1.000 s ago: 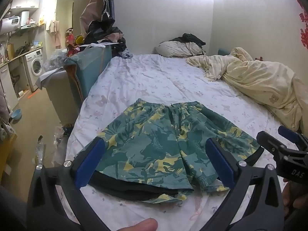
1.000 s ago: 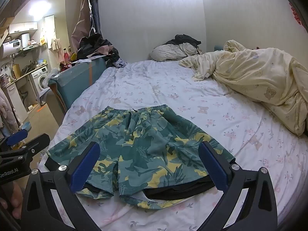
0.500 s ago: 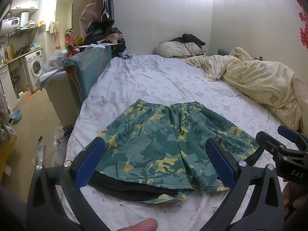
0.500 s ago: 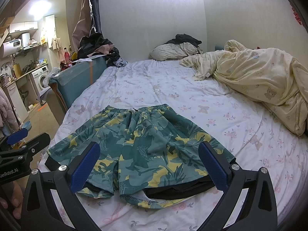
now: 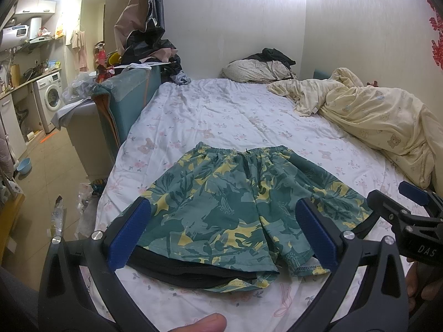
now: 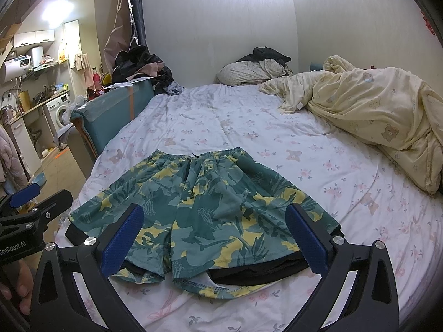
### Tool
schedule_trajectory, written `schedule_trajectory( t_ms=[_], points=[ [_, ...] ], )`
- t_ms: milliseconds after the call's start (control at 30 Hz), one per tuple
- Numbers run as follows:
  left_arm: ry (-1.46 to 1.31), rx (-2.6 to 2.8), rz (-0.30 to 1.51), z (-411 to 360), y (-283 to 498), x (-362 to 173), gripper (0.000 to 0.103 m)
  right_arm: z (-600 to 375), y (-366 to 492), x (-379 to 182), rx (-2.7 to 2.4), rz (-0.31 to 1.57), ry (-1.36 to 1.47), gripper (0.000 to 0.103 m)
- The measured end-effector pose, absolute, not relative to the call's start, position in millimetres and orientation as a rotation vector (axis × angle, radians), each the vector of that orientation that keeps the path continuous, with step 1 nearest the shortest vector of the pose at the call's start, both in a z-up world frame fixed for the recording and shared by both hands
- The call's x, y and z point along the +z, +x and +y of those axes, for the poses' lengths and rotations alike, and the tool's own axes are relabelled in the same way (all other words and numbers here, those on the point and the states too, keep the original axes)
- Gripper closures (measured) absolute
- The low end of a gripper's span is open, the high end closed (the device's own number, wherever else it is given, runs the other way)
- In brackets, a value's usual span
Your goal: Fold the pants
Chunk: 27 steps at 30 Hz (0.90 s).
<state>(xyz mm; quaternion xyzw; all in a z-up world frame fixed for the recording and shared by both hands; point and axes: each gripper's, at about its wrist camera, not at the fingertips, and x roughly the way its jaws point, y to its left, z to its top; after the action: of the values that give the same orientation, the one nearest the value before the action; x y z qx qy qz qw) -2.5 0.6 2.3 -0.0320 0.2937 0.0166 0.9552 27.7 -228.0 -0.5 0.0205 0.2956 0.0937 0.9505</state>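
While both tools hover wide open and empty-handed, the big bed [image 5: 221, 116], under a floral sheet, carries everything. Flat near its foot lie the shorts [image 5: 235, 207], thin green-and-yellow leaf print, elastic waistband at the far end, hems nearest us, a black layer, possibly lining, peeking beneath. They sit straight ahead of the left gripper [image 5: 224, 235] and right gripper [image 6: 216, 238], legs running away from us, one leg apiece, neither hand clearly closer.

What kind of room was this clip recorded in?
Likely a small studio flat: a bed with a rumpled quilt holds the shorts, and a washing machine stands in the kitchen corner.
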Motion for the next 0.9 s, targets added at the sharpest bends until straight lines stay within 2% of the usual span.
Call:
schedule_trajectory(
  t_ms=[900],
  points=[
    [-0.063,0.036,0.594,0.0,-3.0,6.0,0.000,-228.2,28.0,-0.4,0.191,0.603,0.042,0.000]
  ],
)
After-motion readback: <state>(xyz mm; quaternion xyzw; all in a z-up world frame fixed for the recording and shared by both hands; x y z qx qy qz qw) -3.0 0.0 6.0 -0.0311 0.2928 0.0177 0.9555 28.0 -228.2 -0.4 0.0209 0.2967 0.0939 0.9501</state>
